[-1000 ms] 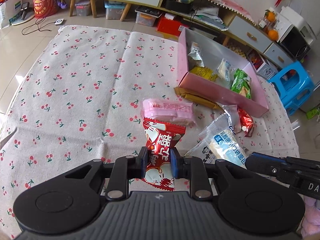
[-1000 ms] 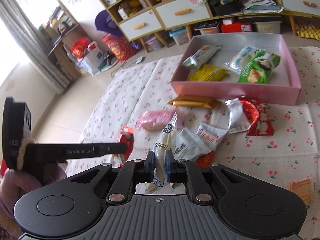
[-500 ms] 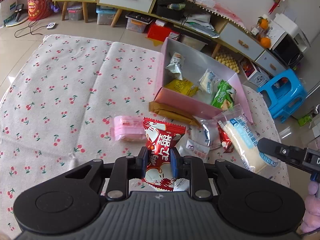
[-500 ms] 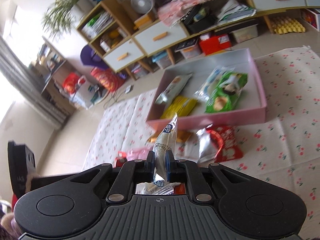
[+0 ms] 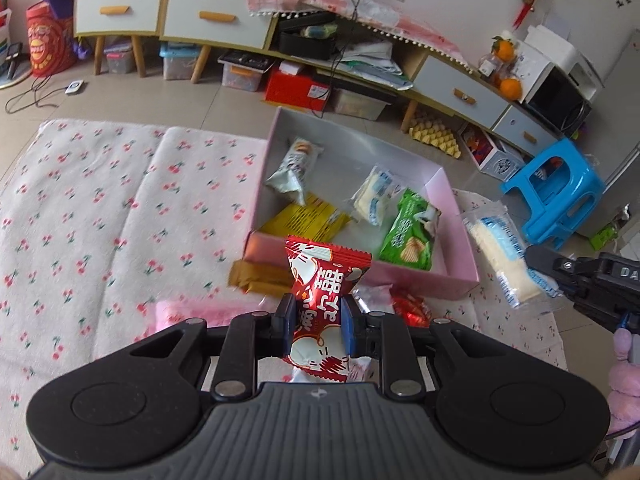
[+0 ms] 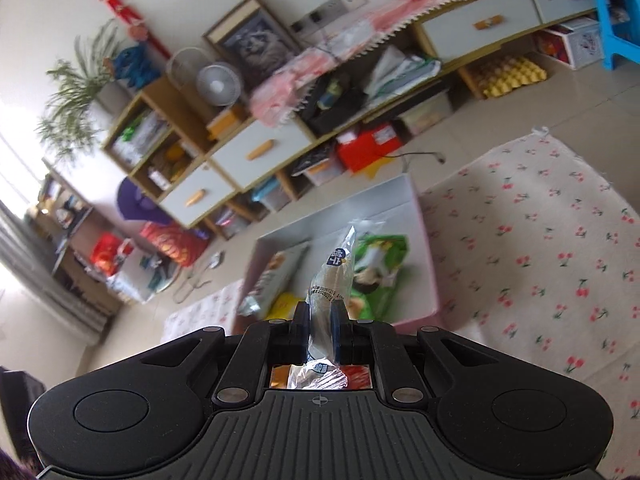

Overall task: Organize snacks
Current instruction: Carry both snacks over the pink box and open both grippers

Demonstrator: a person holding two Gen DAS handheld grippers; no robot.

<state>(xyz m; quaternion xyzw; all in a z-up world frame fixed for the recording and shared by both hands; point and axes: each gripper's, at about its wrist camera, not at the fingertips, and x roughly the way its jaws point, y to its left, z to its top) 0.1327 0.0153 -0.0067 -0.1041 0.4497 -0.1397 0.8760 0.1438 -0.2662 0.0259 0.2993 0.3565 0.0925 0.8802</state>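
Up close in the left wrist view, the left gripper [image 5: 313,326] is clamped on a red snack packet [image 5: 322,300] with white Chinese characters, held upright between its blue pads, one pad pressing each side. Just beyond it sits a shallow pink box [image 5: 456,280] with a pale grey floor, resting on a white cloth printed with red cherries [image 5: 100,216] that is spread over the floor. Inside the box lie a silver-grey packet [image 5: 294,166] toward the far left corner, a yellow packet [image 5: 310,218] at the near wall, a small white and blue packet [image 5: 374,194] in the middle, and a green chip packet [image 5: 410,230] toward the right. On the cloth in front of the box lie a brown-gold packet [image 5: 260,278], a blurred pink packet [image 5: 180,314] and a crumpled red and silver wrapper [image 5: 410,308]. At the right edge of this view the right gripper [image 5: 540,262] enters, gripping a clear packet with blue print and a pale filling [image 5: 502,252] that hangs over the right side of the box. From the right wrist view, the same clear packet stands upright, pinched between that gripper's closed pads, above the near end of the box with the green packet just behind it. A low cabinet with white drawers [image 5: 216,20] and a blue plastic stool [image 5: 556,192] stand beyond the cloth.
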